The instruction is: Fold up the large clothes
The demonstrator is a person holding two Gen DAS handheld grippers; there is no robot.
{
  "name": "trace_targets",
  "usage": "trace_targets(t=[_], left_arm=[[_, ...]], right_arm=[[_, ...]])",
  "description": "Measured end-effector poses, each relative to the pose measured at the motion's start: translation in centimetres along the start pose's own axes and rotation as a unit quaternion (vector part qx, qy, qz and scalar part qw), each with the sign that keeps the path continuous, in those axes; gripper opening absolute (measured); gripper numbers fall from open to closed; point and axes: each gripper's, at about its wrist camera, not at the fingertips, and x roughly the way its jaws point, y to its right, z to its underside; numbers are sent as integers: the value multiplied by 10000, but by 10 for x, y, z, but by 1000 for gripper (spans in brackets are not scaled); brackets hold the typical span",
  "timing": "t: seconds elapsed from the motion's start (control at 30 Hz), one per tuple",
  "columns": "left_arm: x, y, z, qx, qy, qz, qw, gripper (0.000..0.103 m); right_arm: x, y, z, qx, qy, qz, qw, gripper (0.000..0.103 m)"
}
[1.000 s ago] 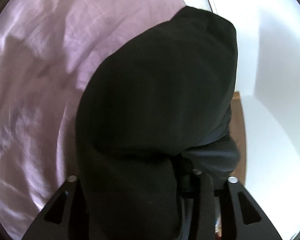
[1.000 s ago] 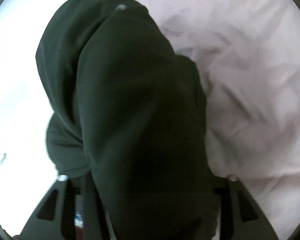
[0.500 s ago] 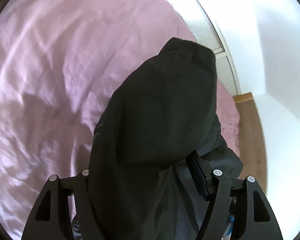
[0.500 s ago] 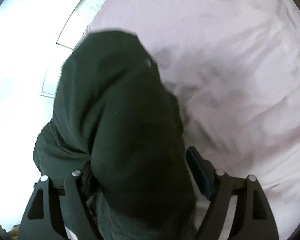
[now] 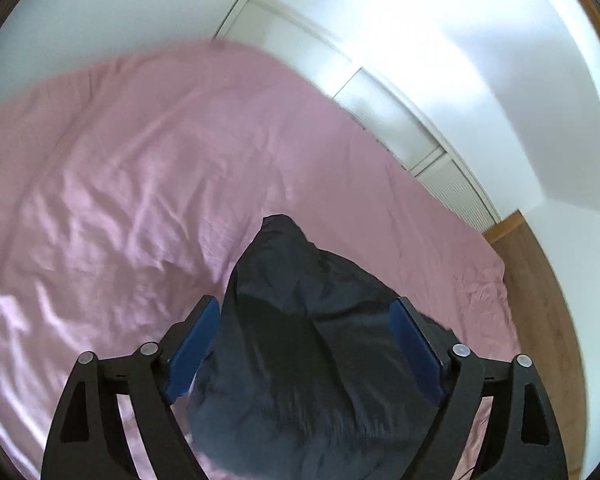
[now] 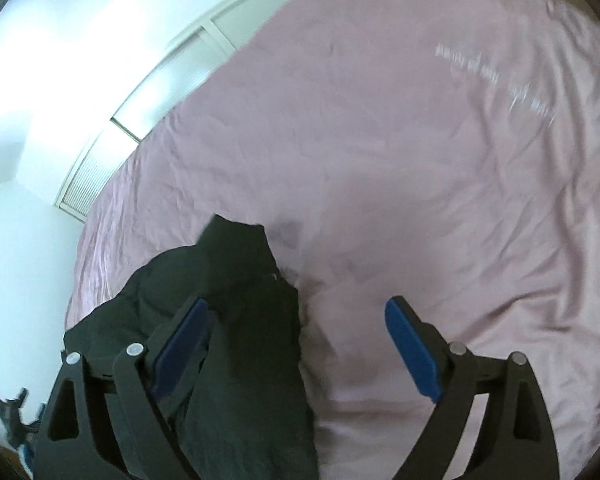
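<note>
The right claw [image 6: 296, 344] stands wide, its jaws having just been opening, and its blue pads [image 6: 410, 354] press on nothing. A dark garment [image 6: 236, 320] lies bunched on the pink bed [image 6: 420, 160], passing under the left finger and reaching partly into the gap between the jaws; the right pad hangs over bare sheet. White wardrobe doors [image 6: 112, 128] run along the bed's far edge.

No legible text or labels anywhere.

Bright daylight, blown-out white wall [image 5: 440, 20], motion blur, perhaps strongest at fisheye edges.
</note>
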Motion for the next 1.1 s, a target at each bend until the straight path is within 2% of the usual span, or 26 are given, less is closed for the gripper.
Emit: trace_targets(t=[0.07,0.13,0.2,0.3,0.43,0.57,0.7,0.93,1.1], left_arm=[[-22,8,17,274,76,-66,9996,91],[-44,15,30,579,123,-133,9982,92],[-56,13,47,831,179,-360,9957,93],[-63,-4,74,941,341,-474,9938,95],[-59,-29,107,881,232,-523,9945,98],[-60,-41,129,1017,214,-591,9928,99],[-56,-41,147,1287,449,-585,9889,101],[-44,-11,172,1973,738,-377,9768,102],[-56,18,191,2444,930,-200,9650,102]], right_arm=[[-4,-8,7,-141,107,93,9998,101],[-8,-13,31,-344,172,198,9991,103],[-33,-26,37,-566,175,279,9979,103],[-31,-48,69,-989,143,379,9943,103],[-9,-66,107,-1211,157,57,9925,103],[-10,-81,135,-1379,464,-236,9891,103],[-28,-77,162,-1638,908,-468,9812,103],[-72,-71,201,-1894,1696,-802,9638,103],[-109,-71,219,-1999,2119,-965,9518,103]])
